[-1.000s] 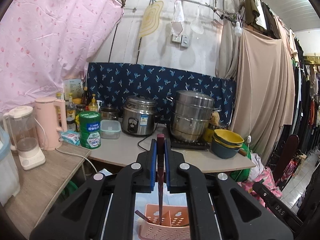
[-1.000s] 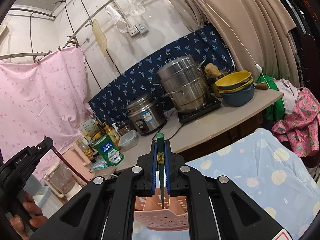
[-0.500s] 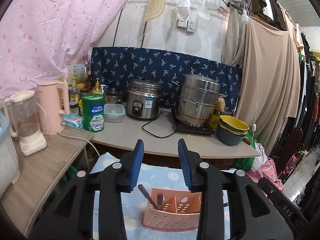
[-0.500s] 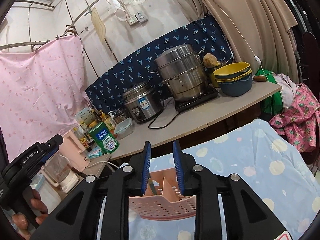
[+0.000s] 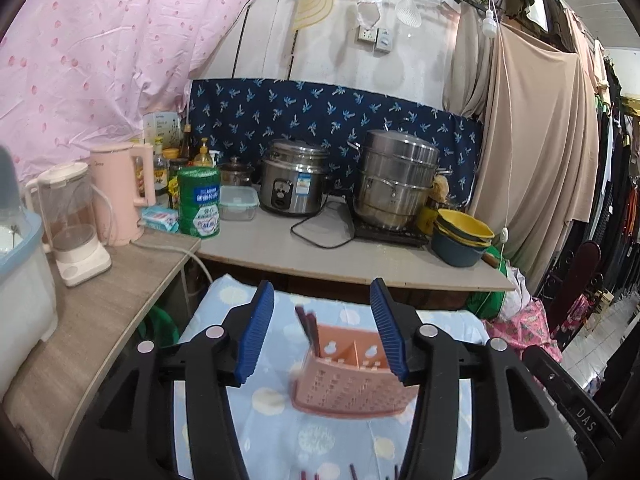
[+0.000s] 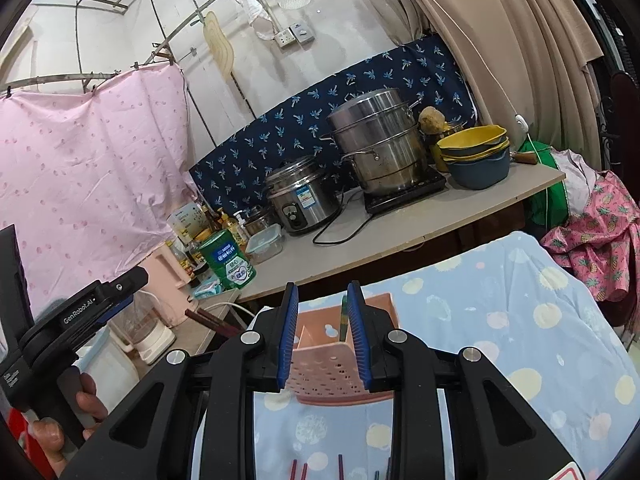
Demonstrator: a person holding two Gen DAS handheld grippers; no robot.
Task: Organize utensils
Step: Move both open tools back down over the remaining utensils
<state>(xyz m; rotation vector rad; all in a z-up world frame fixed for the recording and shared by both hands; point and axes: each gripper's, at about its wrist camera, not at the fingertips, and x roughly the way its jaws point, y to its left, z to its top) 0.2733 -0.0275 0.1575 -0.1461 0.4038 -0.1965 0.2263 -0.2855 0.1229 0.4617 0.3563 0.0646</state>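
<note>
The pink utensil basket (image 5: pixel 352 376) stood on the blue patterned cloth (image 5: pixel 272 420) that covered the table. It was a perforated holder split by dividers into compartments. Two dark red chopsticks (image 5: pixel 306 326) leaned out of its left end in the left wrist view, tilted toward the upper left. In the right wrist view a green-handled utensil (image 6: pixel 343 316) stood nearly upright in another compartment, seen through the gap of the right gripper (image 6: pixel 322 336).

The left gripper (image 5: pixel 322 334) hung in front of the basket, its jaws having just been opening; they stood wide apart, with nothing pressed between the blue pads and the basket behind them. The right gripper was parted more narrowly, its jaws also just opened, and its pads touched nothing; the green handle sat beyond them, free.

At the lower edge of both views, the tips of more loose sticks (image 6: pixel 340 466) lay on the cloth, too cropped to identify further.

In the right wrist view a hand (image 6: pixel 60 420) held the left gripper's handle at the lower left.

Beyond the cloth ran a counter with a rice cooker (image 5: pixel 294 178), a steel steamer pot (image 5: pixel 396 180) and stacked bowls (image 5: pixel 462 234).
</note>
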